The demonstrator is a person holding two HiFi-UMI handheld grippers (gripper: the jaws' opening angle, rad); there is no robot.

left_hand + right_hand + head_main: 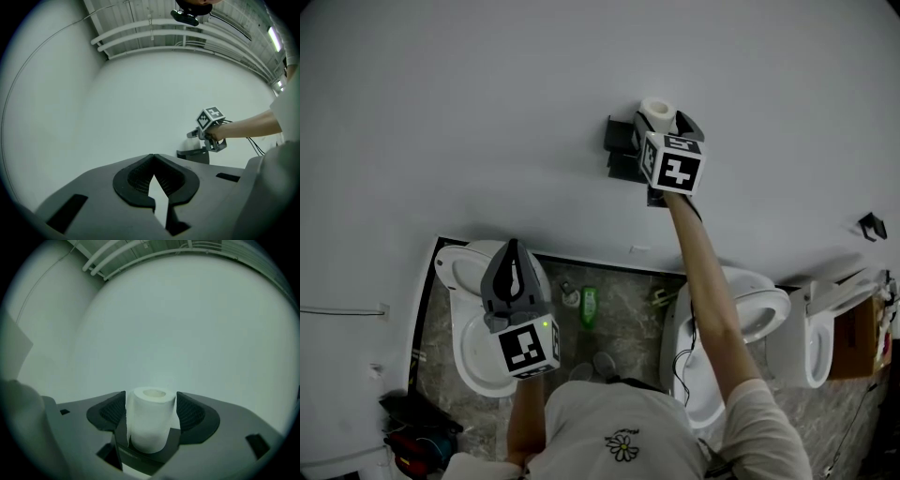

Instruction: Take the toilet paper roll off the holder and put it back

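A white toilet paper roll (656, 111) (149, 420) stands upright on the black holder (619, 150) (140, 456) fixed to the white wall. My right gripper (662, 118) (151, 401) reaches up to it with a jaw on either side of the roll. The pads sit right at the roll's sides, and a sliver of gap shows on the right one. My left gripper (514, 247) (153, 157) hangs low, away from the holder, its tips together with nothing between them. The left gripper view also shows the right gripper (209, 129) at the holder (194, 154).
Below me, a white toilet (478, 361) sits at left and another toilet (741, 319) at right, with a third fixture (811, 347) beyond. A green bottle (589, 307) stands on the marbled floor between them. A small black hook (872, 225) is on the wall at right.
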